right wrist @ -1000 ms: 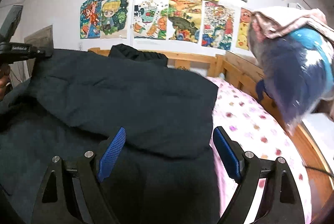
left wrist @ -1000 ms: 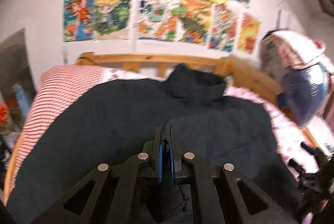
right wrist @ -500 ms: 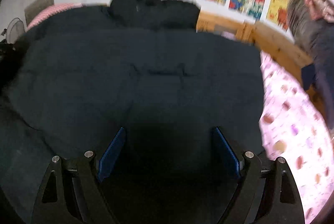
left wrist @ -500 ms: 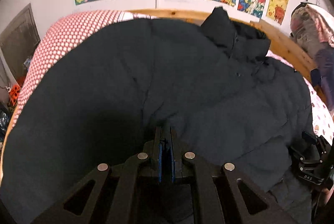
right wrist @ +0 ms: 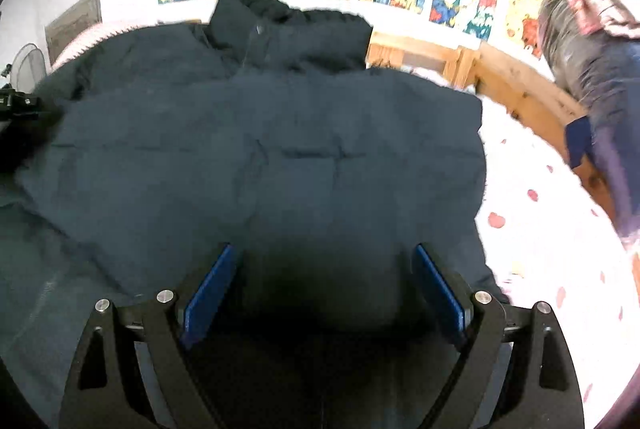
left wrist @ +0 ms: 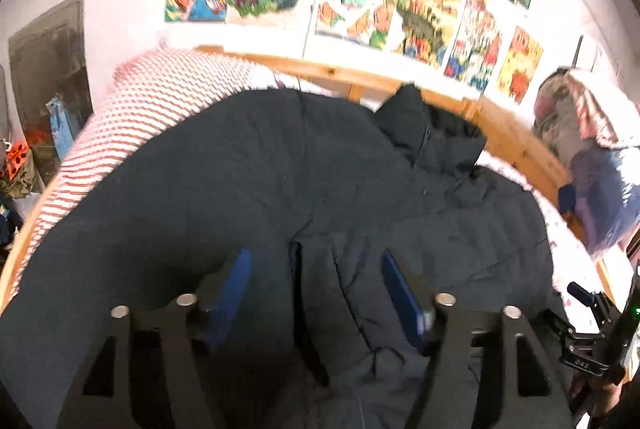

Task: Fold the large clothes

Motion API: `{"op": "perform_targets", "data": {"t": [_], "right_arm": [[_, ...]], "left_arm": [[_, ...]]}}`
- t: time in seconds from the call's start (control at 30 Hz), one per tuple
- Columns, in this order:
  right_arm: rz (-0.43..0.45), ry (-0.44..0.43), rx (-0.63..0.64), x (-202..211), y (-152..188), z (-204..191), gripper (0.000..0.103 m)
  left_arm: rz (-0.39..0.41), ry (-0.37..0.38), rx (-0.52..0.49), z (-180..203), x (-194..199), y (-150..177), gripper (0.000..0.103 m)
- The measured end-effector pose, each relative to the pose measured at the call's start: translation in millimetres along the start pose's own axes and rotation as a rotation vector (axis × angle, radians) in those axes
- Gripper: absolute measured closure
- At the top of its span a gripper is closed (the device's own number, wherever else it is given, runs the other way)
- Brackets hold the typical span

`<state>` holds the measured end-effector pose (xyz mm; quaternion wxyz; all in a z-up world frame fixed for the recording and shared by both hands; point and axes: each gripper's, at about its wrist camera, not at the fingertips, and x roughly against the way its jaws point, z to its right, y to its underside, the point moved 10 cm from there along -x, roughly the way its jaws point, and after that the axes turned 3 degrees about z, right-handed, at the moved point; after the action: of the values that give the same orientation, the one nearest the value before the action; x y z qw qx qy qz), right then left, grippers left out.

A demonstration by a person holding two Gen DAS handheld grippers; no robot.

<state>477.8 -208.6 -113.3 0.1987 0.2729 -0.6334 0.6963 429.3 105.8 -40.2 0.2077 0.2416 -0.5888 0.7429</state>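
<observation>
A dark navy puffer jacket (left wrist: 248, 197) lies spread over the bed, its collar (left wrist: 432, 137) toward the headboard. In the right wrist view one side of the jacket (right wrist: 280, 149) lies folded over the body. My left gripper (left wrist: 316, 269) hovers just above the jacket's middle. Its jaws are opening, and a ridge of fabric lies between the blue pads (left wrist: 232, 285) without being pressed. My right gripper (right wrist: 324, 269) stands over the near part of the jacket, its jaws wide and still opening, gripping nothing. Each gripper shows at the edge of the other's view: right gripper (left wrist: 592, 341), left gripper (right wrist: 16, 105).
A wooden bed frame (left wrist: 516, 149) curves round the far side. A pink spotted sheet (right wrist: 552, 229) shows to the right of the jacket. A red-and-white patterned cover (left wrist: 160, 109) lies at the left. A bagged bundle of bedding (right wrist: 592, 41) stands at the right. Coloured drawings (left wrist: 360, 1) cover the wall.
My left gripper was shut on the jacket's fabric and has opened, letting it go. Both grippers have sunk closer to the jacket, and the lifted side now lies flat.
</observation>
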Motion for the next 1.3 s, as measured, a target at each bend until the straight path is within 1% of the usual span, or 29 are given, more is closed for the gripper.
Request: {"op": "perform_targets", "data": {"t": [0.03,0.1,0.2,0.3,0.33,0.4,0.47,0.53,0.6,0.7,0.77,0.83,0.9,0.97,1.07,1.13,1.3], "right_arm": [[0.011,-0.010,0.001,12.8,-3.2,-1.4,0.017],[0.028,-0.020,0.008,30.9,-8.7,-2.1,0.017],[0.059,-0.038,0.015,55.3,-18.7,-7.8,0.017],[0.076,-0.077,0.000,74.9,-26.8,-19.5,0.017],[0.080,-0.085,-0.001,79.4,-26.3,-22.9,0.017],[0.088,-0.108,0.008,86.2,-28.5,-35.1,0.016],[0.098,-0.122,0.030,88.6,-32.0,-50.1,0.016],[0.100,-0.137,0.052,87.7,-34.6,-67.7,0.016],[0.095,-0.164,0.066,84.6,-36.2,-87.8,0.016],[0.090,-0.193,0.102,82.6,-36.4,-116.4,0.016],[0.094,-0.194,0.129,82.4,-36.6,-132.4,0.016],[0.096,-0.189,0.151,78.8,-37.1,-146.3,0.016],[0.087,-0.190,0.153,70.6,-38.1,-154.7,0.016],[0.078,-0.188,0.140,63.0,-39.8,-160.1,0.016],[0.051,-0.182,0.108,41.0,-42.5,-167.3,0.016],[0.036,-0.182,0.099,26.3,-42.9,-174.3,0.016],[0.002,-0.176,0.135,-8.2,-41.3,-198.4,0.016]], "left_arm": [[0.006,0.008,0.010,-2.2,10.1,0.0,0.033],[0.013,0.022,0.034,-8.0,27.4,1.0,0.025],[0.026,0.031,0.061,-21.8,58.0,10.7,0.021],[0.036,0.027,0.097,-44.4,94.0,32.5,0.015],[0.036,0.027,0.116,-52.1,104.4,41.9,0.014],[0.016,0.024,0.183,-69.8,121.0,62.1,0.013],[-0.011,0.041,0.271,-84.9,133.5,81.8,0.013],[-0.023,0.053,0.338,-95.9,140.9,98.1,0.013],[-0.022,0.062,0.393,-105.0,144.8,112.4,0.013],[-0.002,0.050,0.465,-118.8,146.8,128.7,0.013],[0.020,0.028,0.518,-130.6,145.3,137.3,0.013],[0.033,0.023,0.567,-140.0,139.5,142.4,0.013],[0.048,0.014,0.613,-148.5,135.7,148.5,0.013],[0.060,0.021,0.675,-155.1,130.5,155.8,0.013],[0.100,0.027,0.708,-158.2,128.2,157.6,0.013],[0.144,0.023,0.735,-161.4,128.3,159.6,0.013],[0.212,-0.009,0.793,-167.7,128.6,174.7,0.013]]}}
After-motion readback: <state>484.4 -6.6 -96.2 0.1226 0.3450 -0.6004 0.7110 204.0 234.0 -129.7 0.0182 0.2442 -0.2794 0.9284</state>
